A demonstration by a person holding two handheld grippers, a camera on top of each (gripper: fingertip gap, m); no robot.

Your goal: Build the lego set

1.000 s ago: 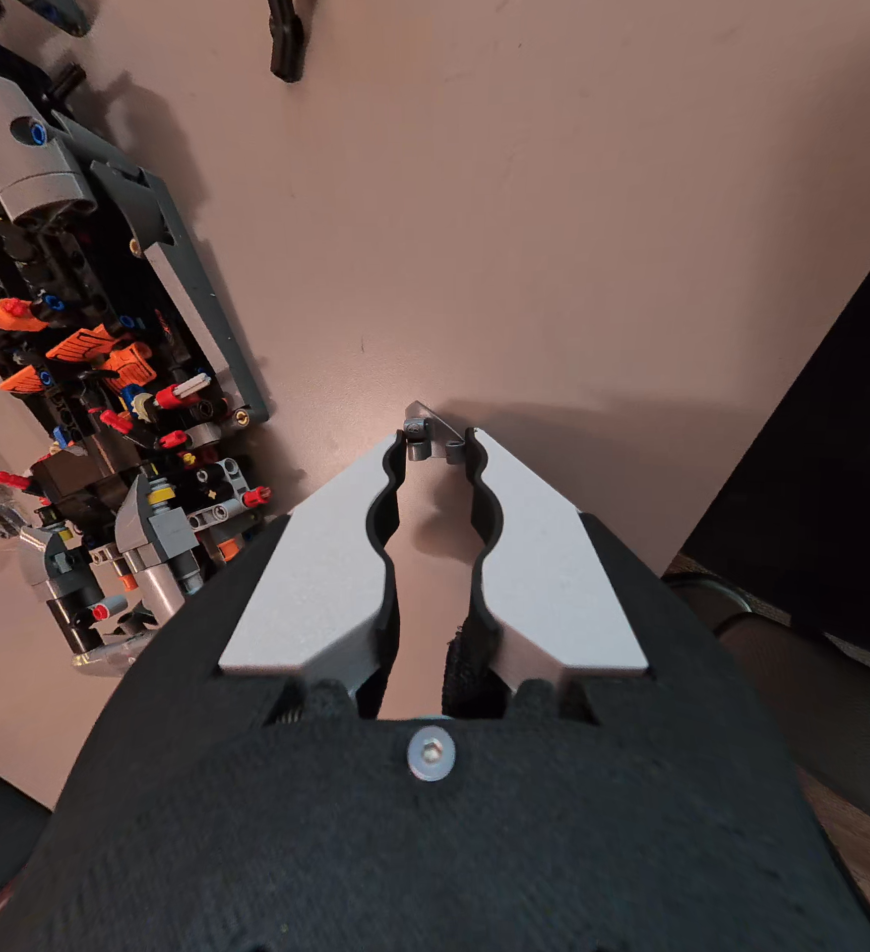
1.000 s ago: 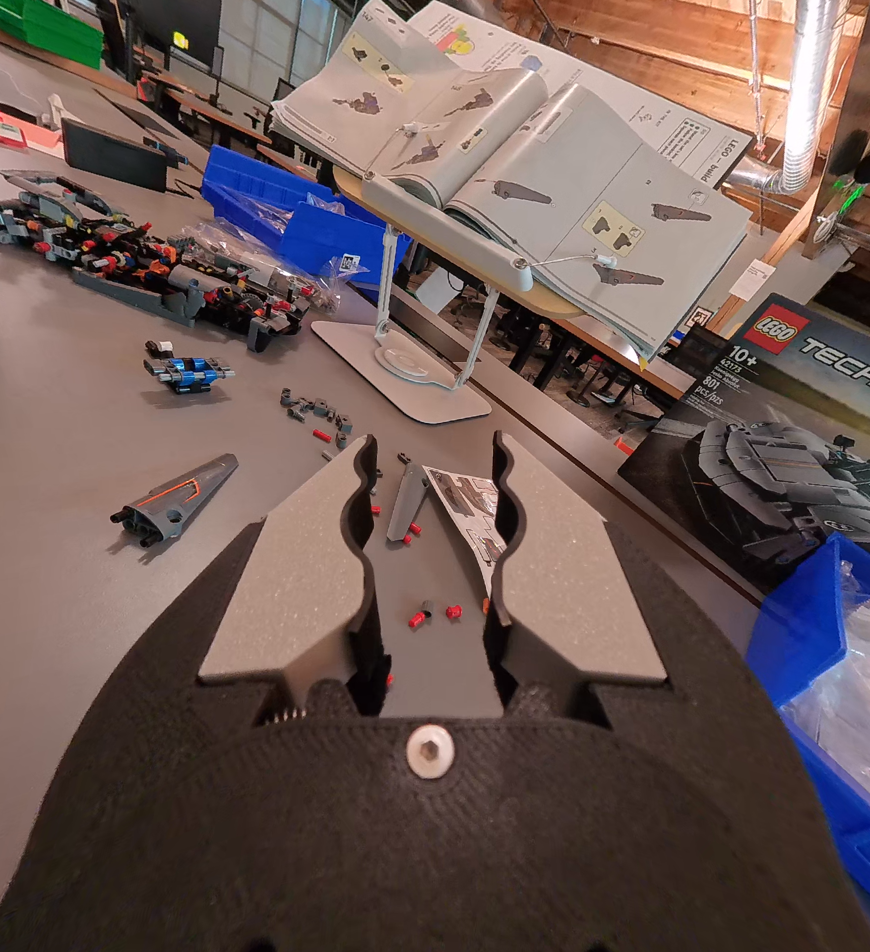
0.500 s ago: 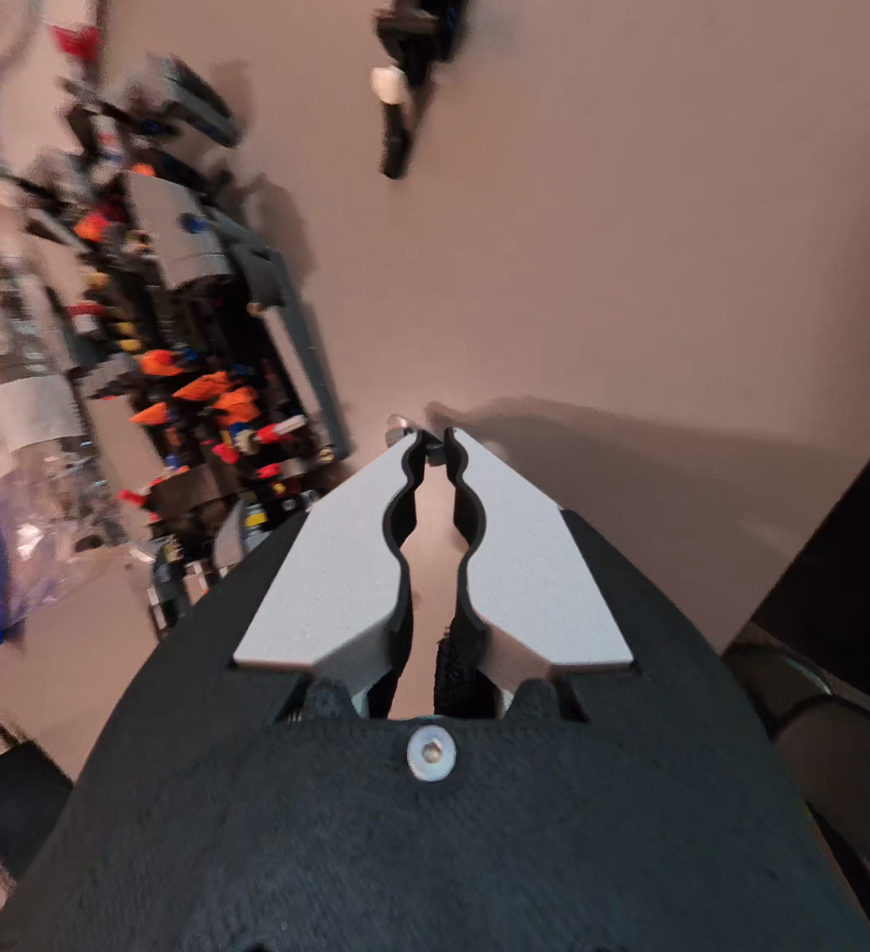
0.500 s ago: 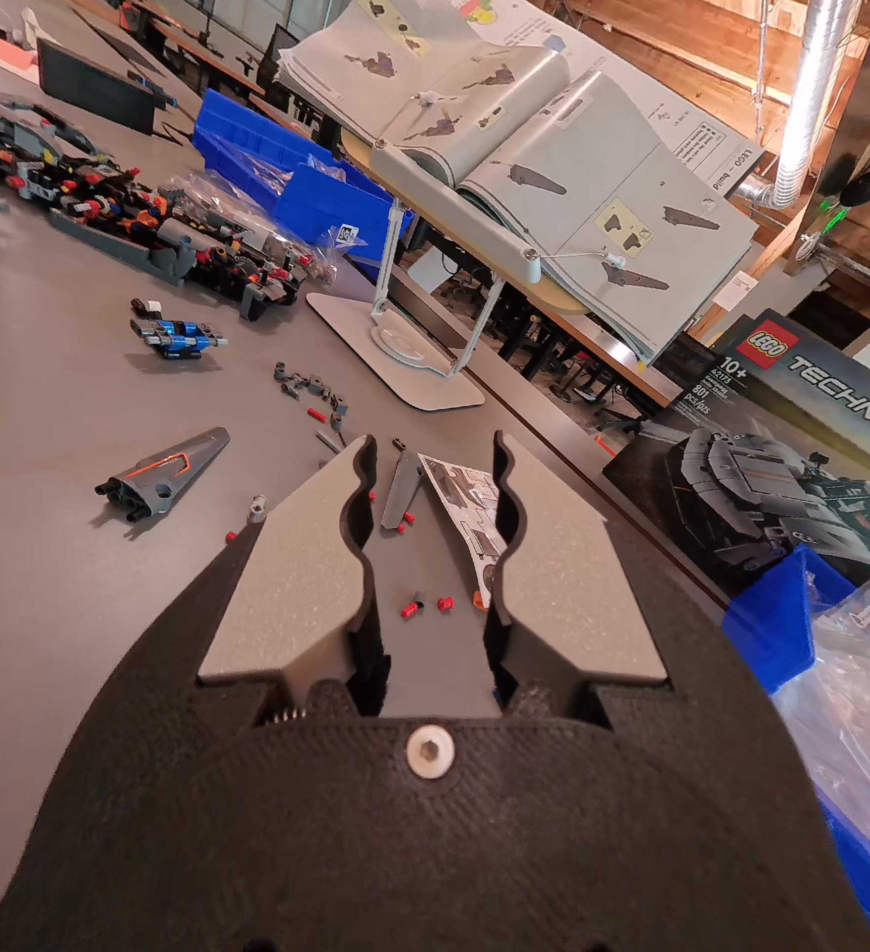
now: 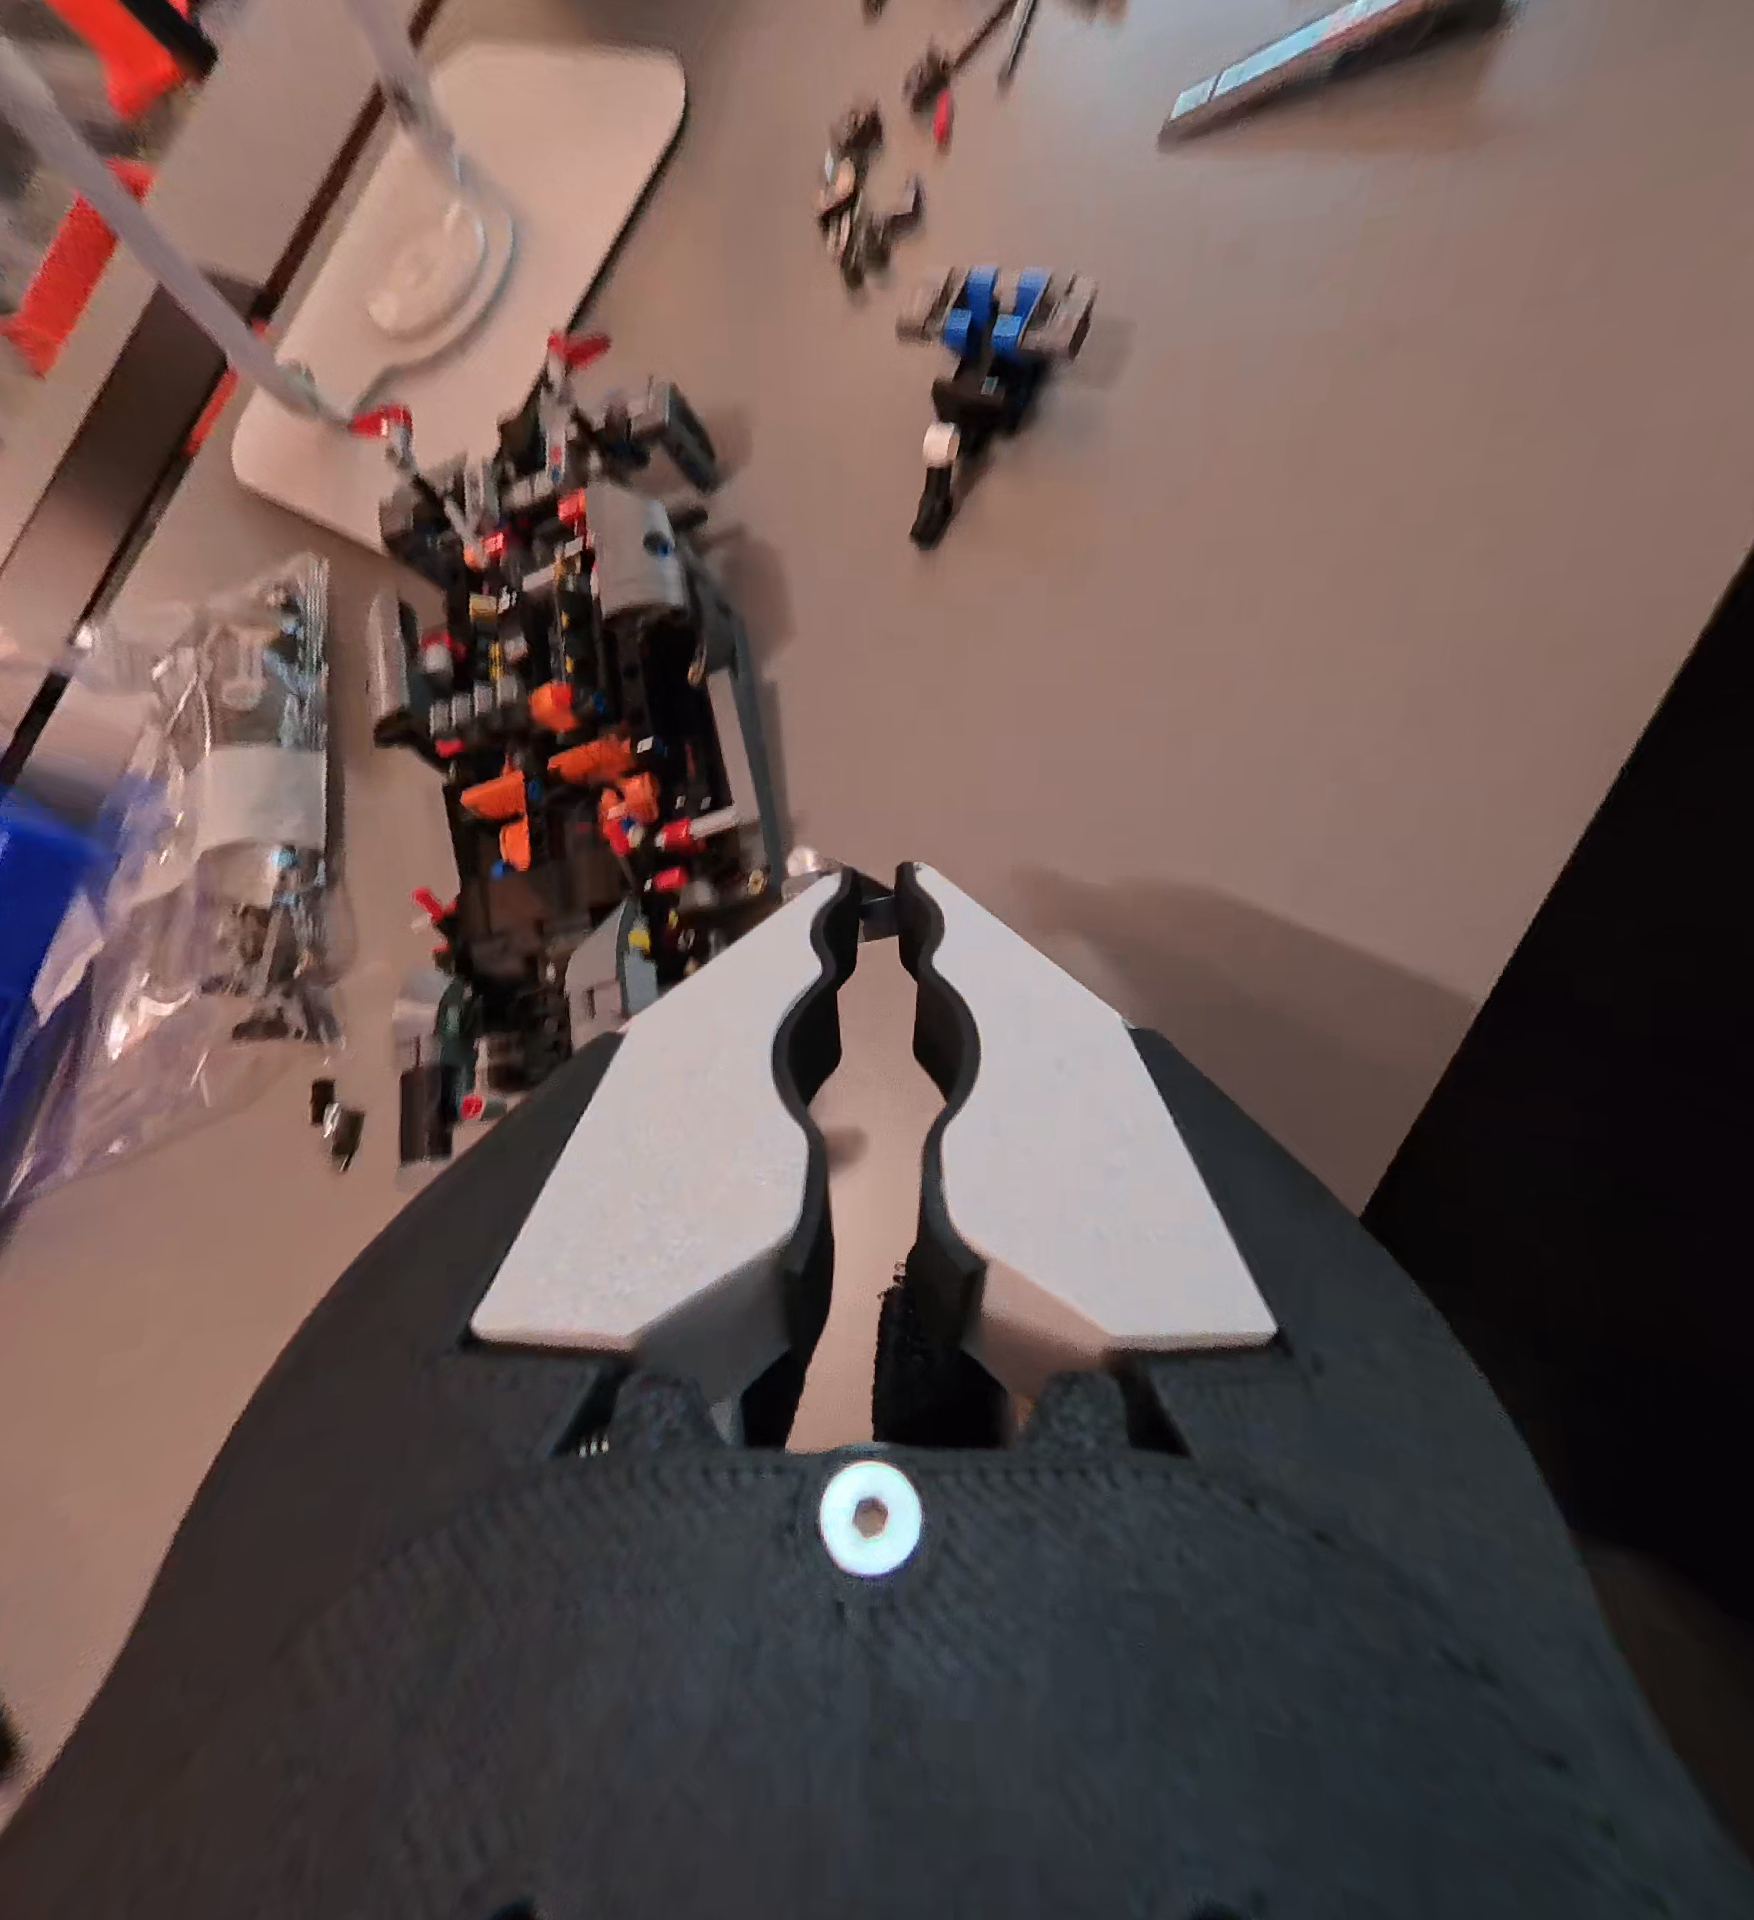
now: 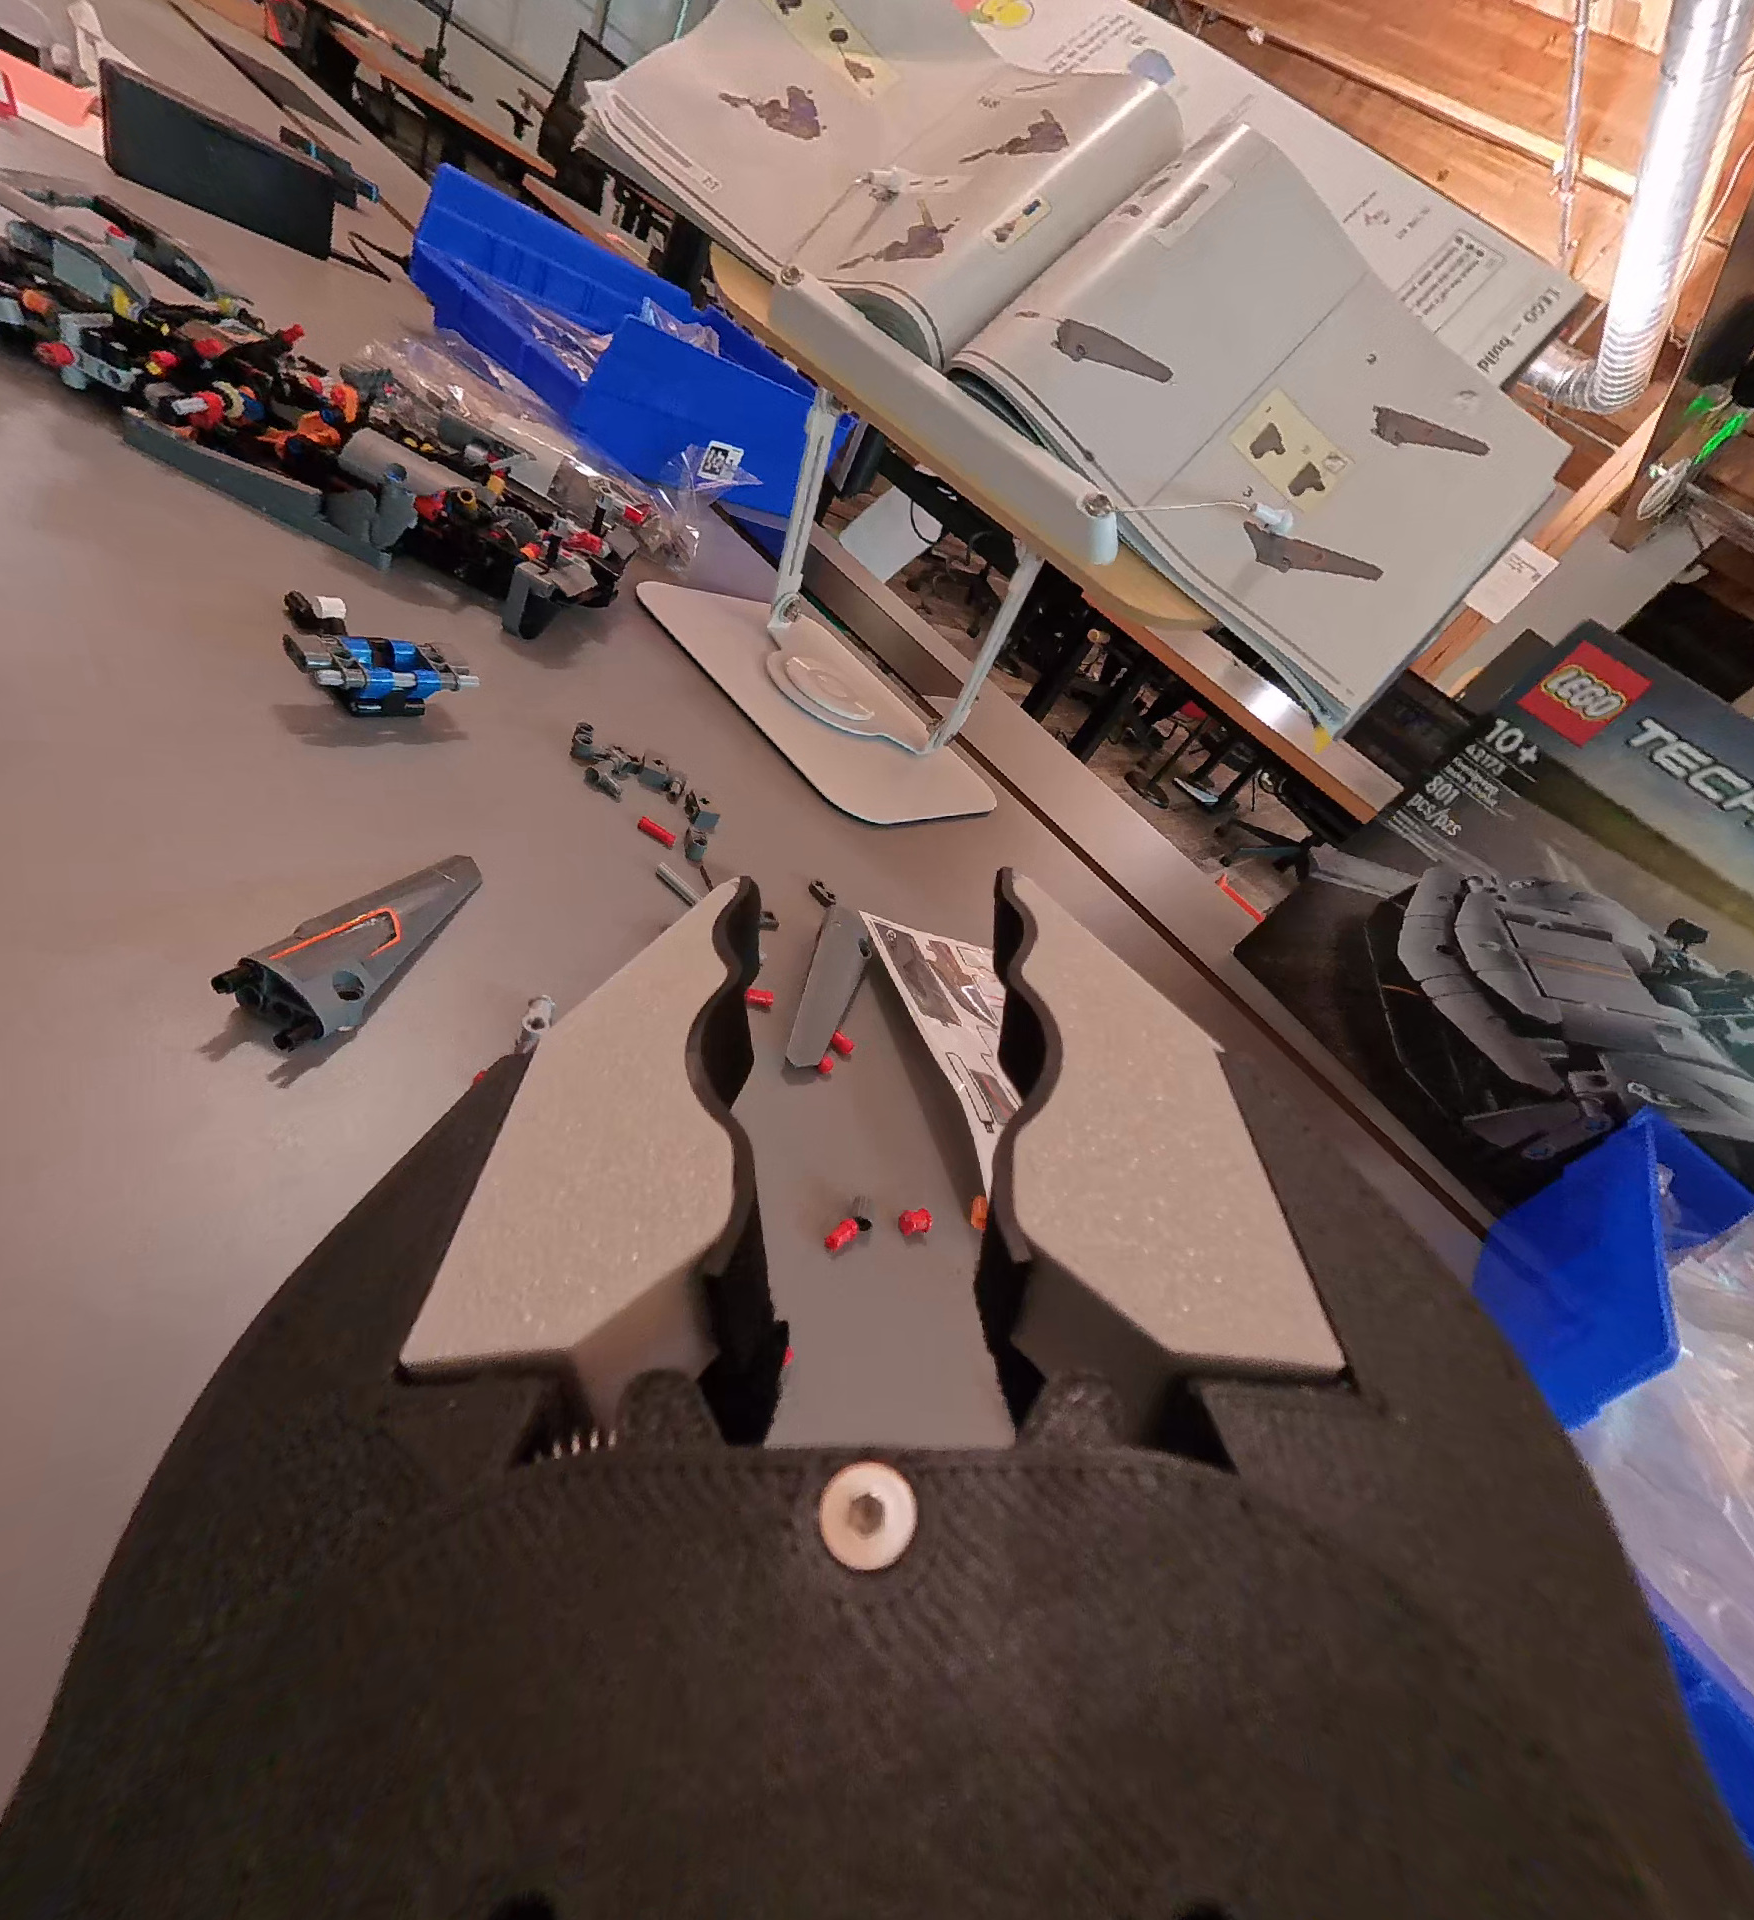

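Observation:
My left gripper [image 5: 878, 899] is shut on a small grey Lego piece [image 5: 878, 914] pinched at its fingertips, held above the table beside the large dark chassis model [image 5: 582, 748] with orange and red parts. My right gripper [image 6: 871, 883] is open and empty, above loose red pins [image 6: 914, 1221], a flat grey panel [image 6: 831, 987] and a sticker sheet [image 6: 940, 997]. A grey wedge panel with an orange line [image 6: 353, 951] lies to its left. A small blue and black sub-assembly [image 6: 385, 670] also shows in the left wrist view [image 5: 998, 322]. The chassis [image 6: 281, 436] lies at far left.
An open instruction book [image 6: 1112, 312] sits on a stand with a flat base [image 6: 831, 696]. The set's box [image 6: 1579, 935] and a blue bin [image 6: 1600, 1247] with bags are at right. Plastic bags [image 5: 218, 831] and small grey parts [image 6: 644, 774] lie nearby. The table edge [image 5: 1475, 935] runs at right. The tips of one gripper are about 40 cm away from the tips of the other.
My left gripper closed tighter on the small grey piece, rose from the table and swung, bringing the chassis and book stand into view. My right gripper shifted only slightly.

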